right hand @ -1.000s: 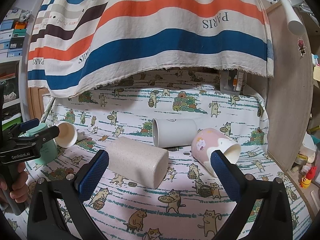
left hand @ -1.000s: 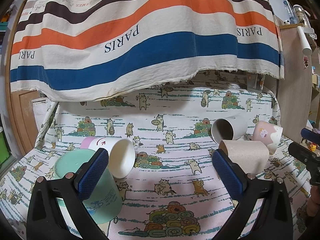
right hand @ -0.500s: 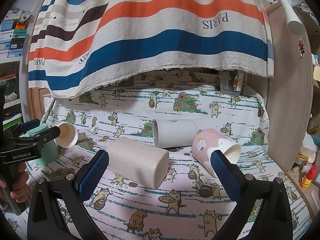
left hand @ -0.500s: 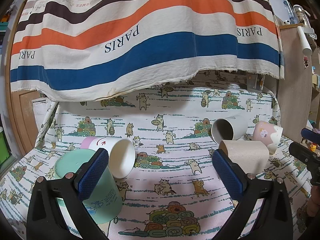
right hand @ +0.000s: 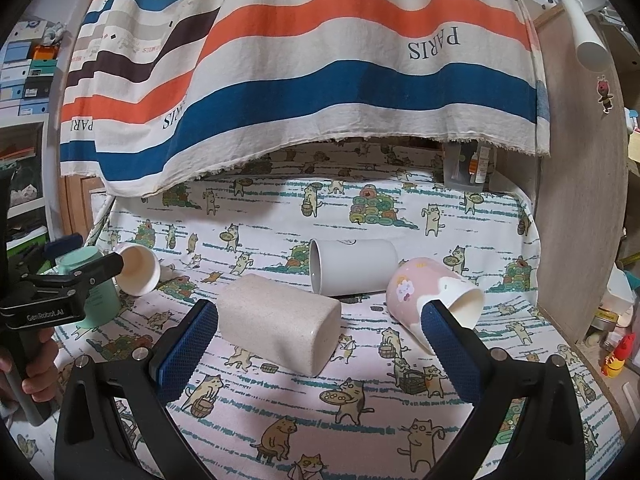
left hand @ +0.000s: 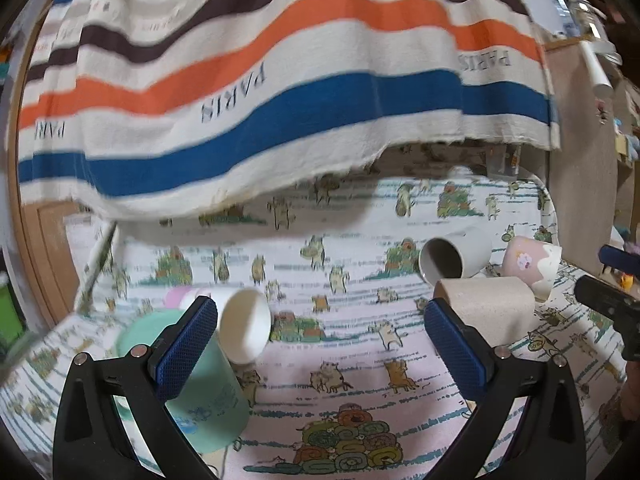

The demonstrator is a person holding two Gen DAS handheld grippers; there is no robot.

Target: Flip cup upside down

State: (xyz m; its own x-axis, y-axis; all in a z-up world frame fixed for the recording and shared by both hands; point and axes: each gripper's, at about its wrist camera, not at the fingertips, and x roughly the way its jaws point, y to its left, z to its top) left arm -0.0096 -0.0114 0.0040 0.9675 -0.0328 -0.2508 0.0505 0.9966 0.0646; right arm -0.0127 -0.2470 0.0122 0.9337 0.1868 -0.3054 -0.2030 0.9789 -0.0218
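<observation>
Several cups lie on their sides on the cat-print cloth. A speckled beige cup (right hand: pixel 280 326) lies just ahead of my right gripper (right hand: pixel 320 336), which is open and empty. Behind it lie a white cup (right hand: pixel 352 266) and a pink-and-white cup (right hand: pixel 432 294). My left gripper (left hand: pixel 320 336) is open and empty; a mint green cup (left hand: pixel 200 376) stands by its left finger, and a white paper cup (left hand: pixel 244 326) lies beside it. The beige cup (left hand: pixel 486 306), white cup (left hand: pixel 456 260) and pink cup (left hand: pixel 530 264) show at the right of the left wrist view.
A striped PARIS cloth (right hand: pixel 320 80) hangs over the back of the table. A wooden panel (right hand: pixel 580 200) bounds the right side. The left gripper (right hand: pixel 60 292) shows at the left of the right wrist view, in front of the mint cup (right hand: pixel 94 288).
The left wrist view has shifted and blurred: the left gripper is moving, and the scene slides slightly down and right. The right gripper and the cups have not moved.
</observation>
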